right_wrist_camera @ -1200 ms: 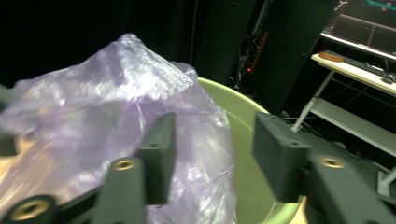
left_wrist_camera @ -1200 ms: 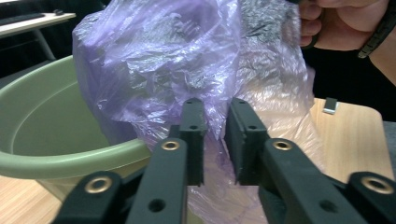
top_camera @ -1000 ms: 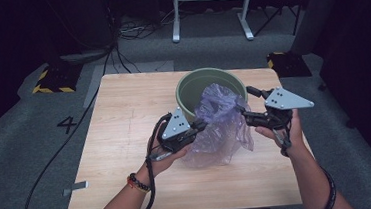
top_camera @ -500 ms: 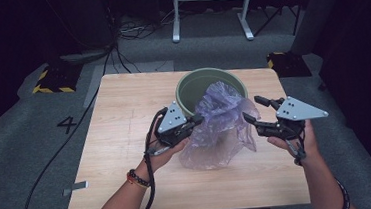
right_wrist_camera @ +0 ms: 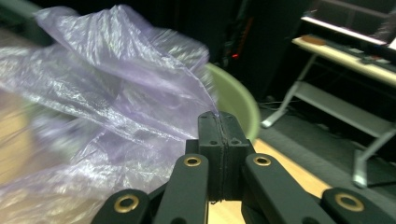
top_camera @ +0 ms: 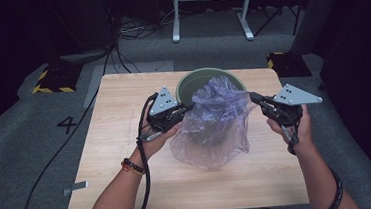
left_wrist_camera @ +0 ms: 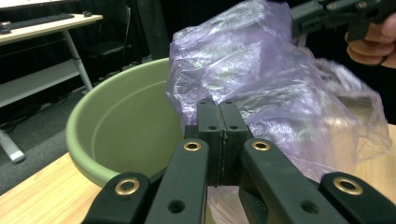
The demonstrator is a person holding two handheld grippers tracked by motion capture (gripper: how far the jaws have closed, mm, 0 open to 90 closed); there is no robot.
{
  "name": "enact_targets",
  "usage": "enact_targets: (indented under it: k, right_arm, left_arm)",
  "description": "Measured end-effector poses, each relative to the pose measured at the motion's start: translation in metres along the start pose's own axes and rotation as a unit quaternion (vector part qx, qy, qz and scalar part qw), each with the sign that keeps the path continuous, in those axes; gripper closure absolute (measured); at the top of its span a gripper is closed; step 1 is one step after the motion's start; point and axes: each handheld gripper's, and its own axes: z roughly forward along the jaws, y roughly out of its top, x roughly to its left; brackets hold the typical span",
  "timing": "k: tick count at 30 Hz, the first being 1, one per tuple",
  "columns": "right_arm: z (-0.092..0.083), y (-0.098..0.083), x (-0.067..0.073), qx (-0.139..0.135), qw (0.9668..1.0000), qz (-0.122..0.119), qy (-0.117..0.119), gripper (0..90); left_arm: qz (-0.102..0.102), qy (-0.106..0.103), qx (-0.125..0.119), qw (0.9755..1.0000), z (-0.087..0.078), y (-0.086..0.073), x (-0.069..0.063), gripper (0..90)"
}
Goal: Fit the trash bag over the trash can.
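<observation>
A pale green round basin (top_camera: 191,81) stands on a light wooden tabletop (top_camera: 124,119), toward the far edge from the person. This basin is the landmark for everything below.

A thin, see-through purple plastic bag (top_camera: 215,122) lies partly over the near rim of the basin and hangs down in front of it, its lower part resting on the tabletop on the person's side of the basin. The bag is crumpled and stretched between two hand-held tools.

The left gripper (top_camera: 186,107) sits just beside the basin's near-left rim. Its two black jaws are pressed together and pinch the left edge of the bag; the left gripper view shows the film caught between the closed pads, with the basin's inner wall right behind.

The right gripper (top_camera: 254,98) is held to the right of the basin, close to its rim and above the tabletop. Its jaws have just been closing and now meet on the right edge of the bag, a fold of film running into the seam between them.

A person's bare forearms reach in from the near side, a beaded bracelet (top_camera: 132,166) on the left wrist.
</observation>
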Motion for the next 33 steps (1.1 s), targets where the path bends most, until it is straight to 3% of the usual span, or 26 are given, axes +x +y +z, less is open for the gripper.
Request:
enact_targets:
  k: [4,7,9,11,15,23,31,33]
  right_arm:
    - [0.013,0.008,-0.011,-0.007,0.9997,0.014,-0.018,87.1]
    - [0.027,0.014,-0.015,0.004,0.9994,-0.009,-0.034,86.1]
    - [0.034,0.016,-0.018,0.009,0.9994,-0.003,-0.033,84.2]
    - [0.04,0.017,-0.02,0.015,0.999,-0.006,-0.041,76.5]
    - [0.043,0.014,-0.022,0.016,0.9991,0.014,-0.036,54.2]
    - [0.016,0.013,-0.011,-0.004,0.9997,0.016,-0.016,29.9]
    - [-0.02,0.01,0.016,-0.035,0.9985,0.029,0.032,25.0]
    - [-0.022,0.005,0.027,-0.025,0.9985,0.024,0.042,24.9]
  left_arm:
    - [-0.001,0.005,0.004,1.0,0.004,0.003,0.008,89.7]
    - [0.002,0.013,0.01,0.9999,0.006,0.005,0.014,89.7]
    - [-0.004,0.017,0.01,0.9998,0.007,0.004,0.019,89.7]
    - [-0.012,0.02,0.008,0.9997,0.007,0.003,0.024,89.6]
    - [-0.017,0.021,0.005,0.9996,0.007,0.0,0.029,89.7]
    - [-0.012,0.028,0.009,0.9995,0.005,-0.004,0.026,89.7]
    - [-0.003,0.033,0.011,0.9994,0.005,-0.001,0.022,89.7]
    - [-0.002,0.034,0.011,0.9994,0.005,-0.001,0.022,89.7]
